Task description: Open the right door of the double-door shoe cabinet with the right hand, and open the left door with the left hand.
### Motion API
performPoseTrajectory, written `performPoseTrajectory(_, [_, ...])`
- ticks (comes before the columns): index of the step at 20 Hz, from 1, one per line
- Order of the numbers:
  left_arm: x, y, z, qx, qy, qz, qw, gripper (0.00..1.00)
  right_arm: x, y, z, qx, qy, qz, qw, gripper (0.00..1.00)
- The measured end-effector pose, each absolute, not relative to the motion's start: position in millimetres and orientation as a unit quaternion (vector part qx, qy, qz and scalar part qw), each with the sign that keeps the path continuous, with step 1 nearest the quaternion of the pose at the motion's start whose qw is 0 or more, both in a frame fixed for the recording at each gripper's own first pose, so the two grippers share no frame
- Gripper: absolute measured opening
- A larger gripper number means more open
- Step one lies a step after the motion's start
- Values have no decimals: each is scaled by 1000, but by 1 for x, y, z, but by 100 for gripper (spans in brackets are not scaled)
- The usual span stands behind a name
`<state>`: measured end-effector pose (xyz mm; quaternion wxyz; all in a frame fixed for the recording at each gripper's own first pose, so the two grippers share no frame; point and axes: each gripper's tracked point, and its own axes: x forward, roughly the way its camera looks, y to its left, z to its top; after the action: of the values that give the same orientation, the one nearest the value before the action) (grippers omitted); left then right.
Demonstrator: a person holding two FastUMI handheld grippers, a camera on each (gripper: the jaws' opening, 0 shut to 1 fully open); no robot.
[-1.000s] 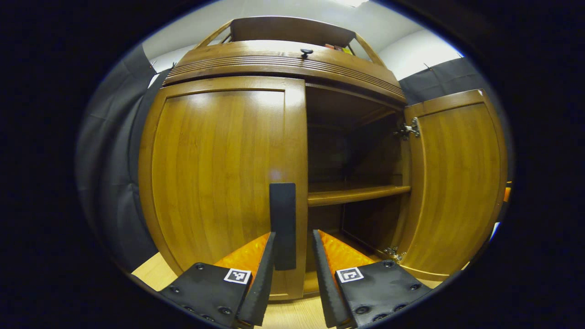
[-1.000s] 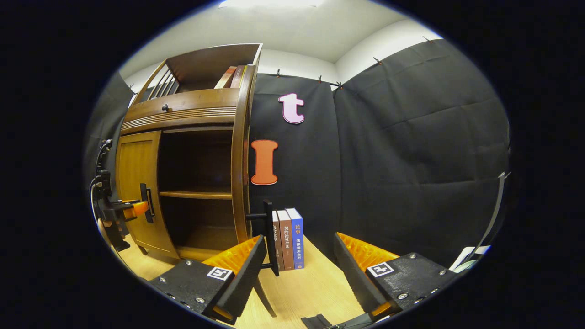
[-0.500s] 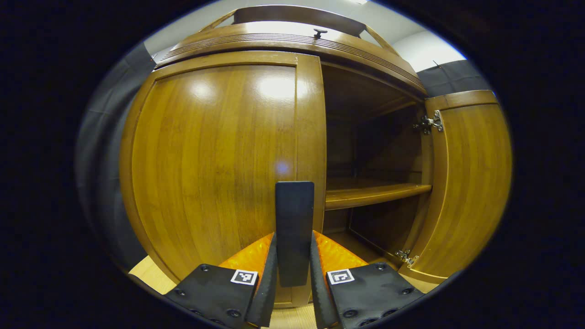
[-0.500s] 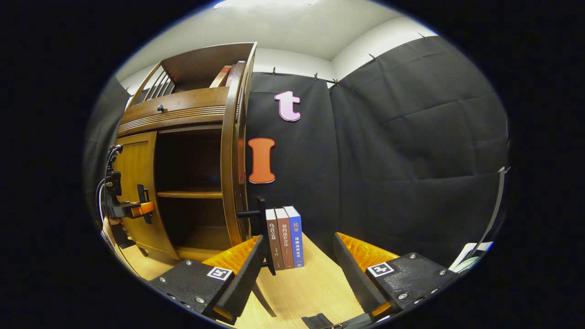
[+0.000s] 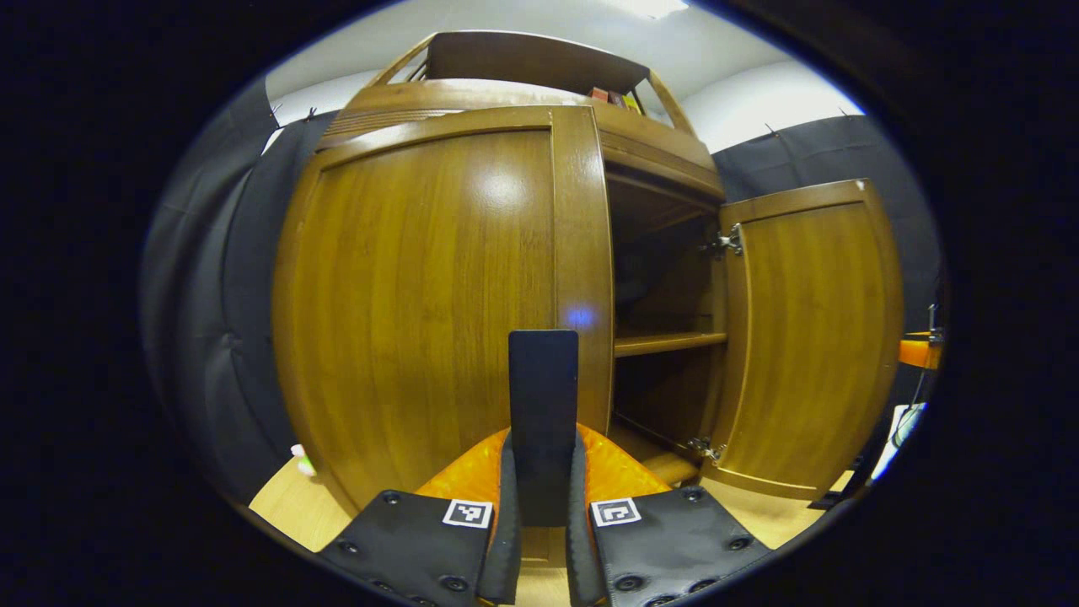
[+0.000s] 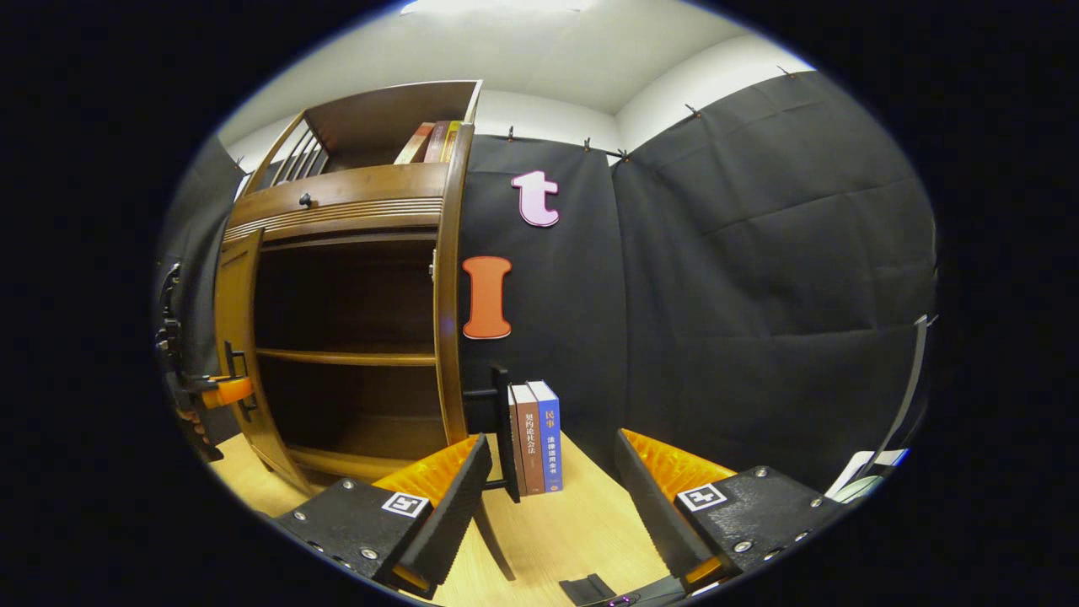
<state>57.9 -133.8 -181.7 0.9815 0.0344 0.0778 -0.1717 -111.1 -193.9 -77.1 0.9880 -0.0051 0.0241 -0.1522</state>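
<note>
The wooden shoe cabinet [image 6: 337,211] stands on a pale floor. In the left gripper view the left door [image 5: 421,295] is close ahead, and my left gripper [image 5: 544,443] is shut on its dark upright handle [image 5: 544,379]. The right door [image 5: 809,337] stands swung wide open. In the right gripper view the left door [image 6: 236,337] is swung partly out, with the left gripper [image 6: 221,392] on its handle. My right gripper [image 6: 552,443] is open. The right door's handle [image 6: 503,430] sits just beside its left finger, untouched.
Inside the cabinet a shelf [image 5: 666,341] crosses at mid height. A few books [image 6: 535,438] stand on the floor behind the open right door [image 6: 451,295]. More books [image 6: 434,139] rest on the cabinet's top rack. Black cloth walls close in at the right.
My left gripper closed on the left door's handle, and the door has swung outward from the frame. The right gripper has stayed open beside the right door's handle.
</note>
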Motion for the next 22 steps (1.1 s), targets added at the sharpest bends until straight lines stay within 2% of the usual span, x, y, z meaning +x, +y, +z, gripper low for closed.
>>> performPoseTrajectory(5, [8,-87,-167,21,78,-172,982,30,-115,-171,-70,-9,18,-141,990,92])
performPoseTrajectory(8, [-7,-69,-161,25,77,-163,983,27,-115,-160,-71,-14,22,-136,990,92])
performPoseTrajectory(13, [-27,-32,-154,27,86,-140,986,28,-110,-133,-67,-7,17,-121,993,92])
performPoseTrajectory(14, [-30,-25,-151,29,86,-135,987,19,-107,-125,-67,-6,17,-116,993,92])
performPoseTrajectory(15, [-31,-21,-152,33,88,-131,987,20,-105,-117,-67,-4,16,-109,994,100])
performPoseTrajectory(16, [-35,-19,-149,36,86,-127,987,20,-101,-107,-67,-3,16,-100,995,92])
performPoseTrajectory(19, [-40,-3,-146,43,86,-108,989,21,-93,-83,-69,-12,17,-80,997,92])
performPoseTrajectory(20, [-40,5,-145,46,85,-100,990,20,-90,-79,-68,-14,16,-75,997,100])
performPoseTrajectory(21, [-42,12,-143,49,84,-92,991,21,-87,-73,-67,-15,13,-68,997,92])
performPoseTrajectory(22, [-44,19,-141,51,83,-83,992,20,-83,-66,-65,-14,11,-62,998,92])
